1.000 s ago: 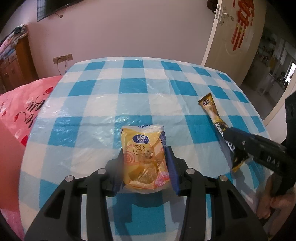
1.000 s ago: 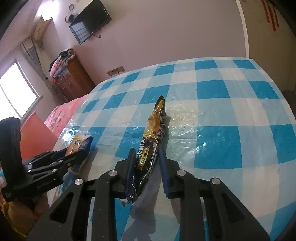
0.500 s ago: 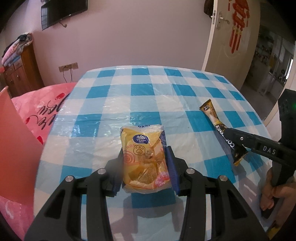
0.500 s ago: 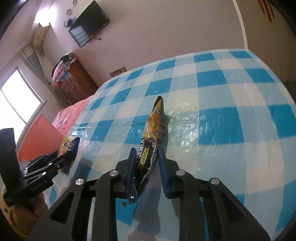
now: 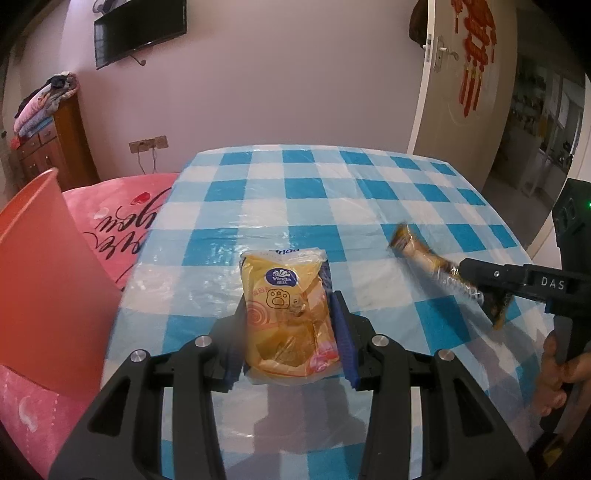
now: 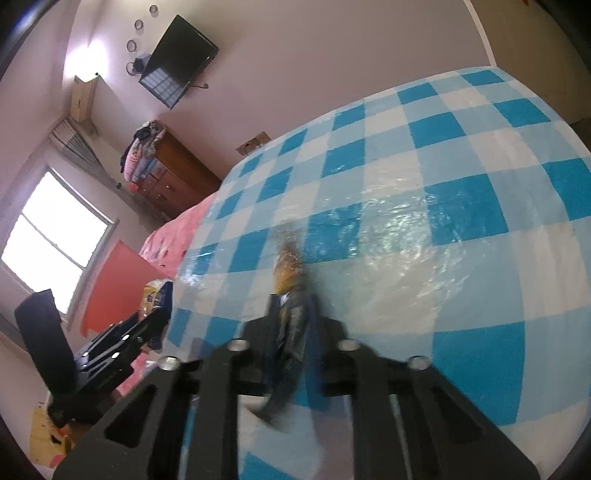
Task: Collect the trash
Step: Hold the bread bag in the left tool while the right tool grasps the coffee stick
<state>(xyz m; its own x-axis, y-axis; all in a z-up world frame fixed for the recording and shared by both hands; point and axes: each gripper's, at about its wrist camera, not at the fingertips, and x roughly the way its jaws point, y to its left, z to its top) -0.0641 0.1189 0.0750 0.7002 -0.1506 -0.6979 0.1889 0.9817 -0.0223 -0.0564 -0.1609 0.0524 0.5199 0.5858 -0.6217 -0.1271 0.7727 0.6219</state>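
The bench (image 5: 317,192) wears a glossy plastic cloth in blue-and-white check, wrinkled and shining where light strikes it. Its far half lies bare, so there is open room ahead of both claws; its left edge drops off beside a pink bed (image 5: 122,206) printed with dark cursive script, and a smooth orange-red plastic bin (image 5: 44,280) stands near that edge, its rim curving above the bed.

The left claw (image 5: 291,328) is clenched on a soft yellow tissue pack (image 5: 288,314), a rectangular packet in crinkled clear film. Its blue oval badge reads "Vinda", with a paw print and orange rings below. The blue ribbed pads (image 5: 341,332) press both long sides, and the pack is lifted above the bench near the front left corner.

The right claw (image 6: 291,317) is closing its jaws on a long narrow coffee sachet (image 5: 436,266), a foil stick in brown and gold, blurred in both views. In the left wrist view the sachet juts from the black fingers, which bear the white letters "DAS", and hangs over the bench's right side near the edge. A hand (image 5: 557,373) grips that tool's handle at the far right.

Behind the bench stand a pale wall with a mounted television (image 5: 140,29), a wooden dresser (image 5: 48,147) heaped with folded cloth, and an open door (image 5: 465,85) hung with red paper ornaments.
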